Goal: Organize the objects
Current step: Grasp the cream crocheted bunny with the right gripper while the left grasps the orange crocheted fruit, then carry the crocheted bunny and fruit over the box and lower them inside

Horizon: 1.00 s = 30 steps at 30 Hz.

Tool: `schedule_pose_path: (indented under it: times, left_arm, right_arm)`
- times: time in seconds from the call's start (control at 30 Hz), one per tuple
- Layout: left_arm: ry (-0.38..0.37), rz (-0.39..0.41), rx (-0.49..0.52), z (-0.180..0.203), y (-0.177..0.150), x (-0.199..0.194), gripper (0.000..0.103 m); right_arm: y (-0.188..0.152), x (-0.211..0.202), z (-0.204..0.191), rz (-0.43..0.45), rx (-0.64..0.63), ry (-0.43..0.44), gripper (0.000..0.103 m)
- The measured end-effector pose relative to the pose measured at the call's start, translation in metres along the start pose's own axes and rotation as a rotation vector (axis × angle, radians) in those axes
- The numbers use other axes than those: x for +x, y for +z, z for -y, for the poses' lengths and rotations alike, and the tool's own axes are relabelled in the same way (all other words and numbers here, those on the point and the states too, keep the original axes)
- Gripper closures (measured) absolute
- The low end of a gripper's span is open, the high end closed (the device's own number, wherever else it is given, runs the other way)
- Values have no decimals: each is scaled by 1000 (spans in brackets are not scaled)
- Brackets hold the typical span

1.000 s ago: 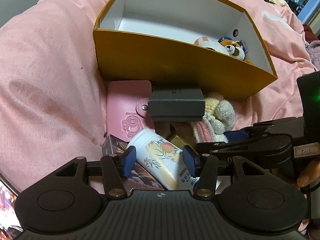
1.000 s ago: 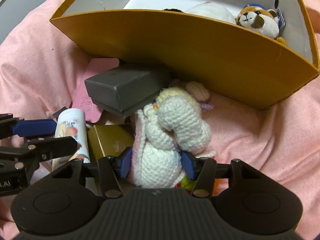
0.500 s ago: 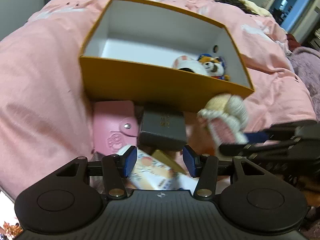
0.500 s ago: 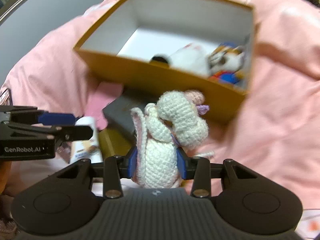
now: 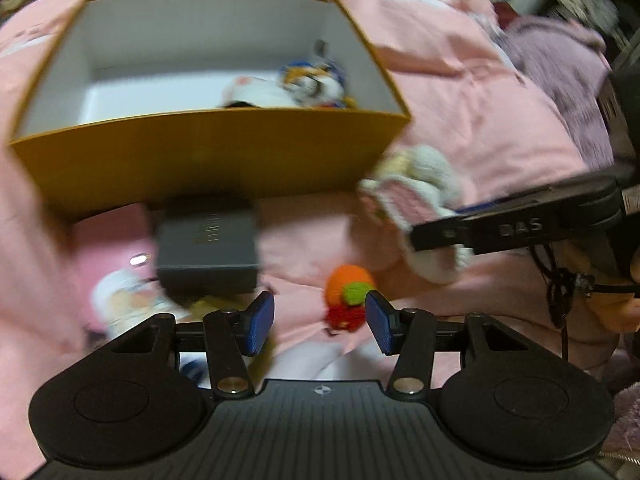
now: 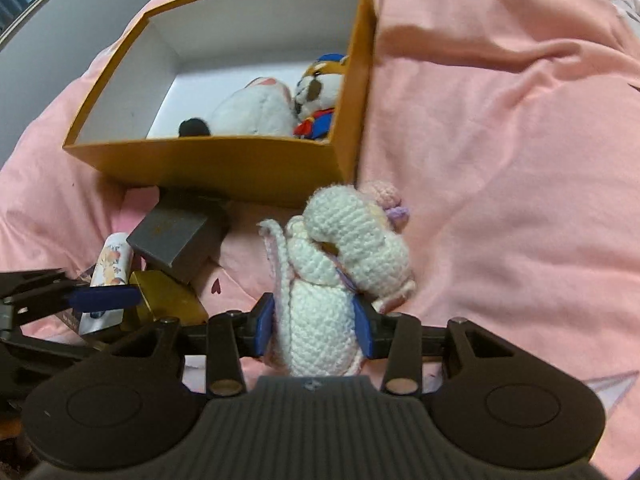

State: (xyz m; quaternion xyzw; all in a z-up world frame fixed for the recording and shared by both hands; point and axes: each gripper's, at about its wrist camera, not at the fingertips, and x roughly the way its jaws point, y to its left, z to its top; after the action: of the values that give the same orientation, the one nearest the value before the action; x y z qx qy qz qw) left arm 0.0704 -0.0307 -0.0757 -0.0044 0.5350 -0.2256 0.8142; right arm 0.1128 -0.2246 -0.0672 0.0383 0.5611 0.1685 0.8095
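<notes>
A white crocheted toy (image 6: 320, 280) is clamped between the pads of the right hand-held gripper (image 6: 316, 326), just in front of the yellow box (image 6: 224, 164). The left hand-held gripper (image 5: 320, 322) is spread and empty, before that box, near a grey case (image 5: 208, 240).

The right tool (image 6: 314, 330) points steeply down, its two blue pads pressed against the sides of a white crocheted toy (image 6: 338, 264) that stands up between them, lifted clear of the bed. In the left wrist view this same tool reaches in from the right edge as a dark bar, with part of a hand (image 5: 624, 304) behind it. The left tool (image 5: 320, 322) also tilts steeply downward; its blue pads stand wide apart with nothing gripped between them. In the right wrist view it shows at the lower left, one blue pad (image 6: 106, 297) pointing inward.
</notes>
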Motion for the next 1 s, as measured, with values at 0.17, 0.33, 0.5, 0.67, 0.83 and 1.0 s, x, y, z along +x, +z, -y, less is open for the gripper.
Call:
schedule_pose_path:
  times: [0.17,0.33,0.5,0.67,0.83,1.0]
  left_arm:
    - [-13,-73,53,17,7,39,44]
    - [-11,-125,58,22,9,64,44]
    - [5,-166,49,21,9,80,46]
    - [-18,-190,31,19,4,91,48]
    - [-26,-183,48,22,-3,94,53]
    - [-28,-159,46,19,-9,85,55]
  right_arm:
    - [-4,10,16,-32,34,41,58]
    - [-5,11,22,-37,45,61,57]
    - [-7,15,24,-40,35,66,55]
    - [-7,18,24,-47,32,69,56]
    - [-8,17,21,-46,23,55,56]
    - [-10,14,15,-36,2,25,55]
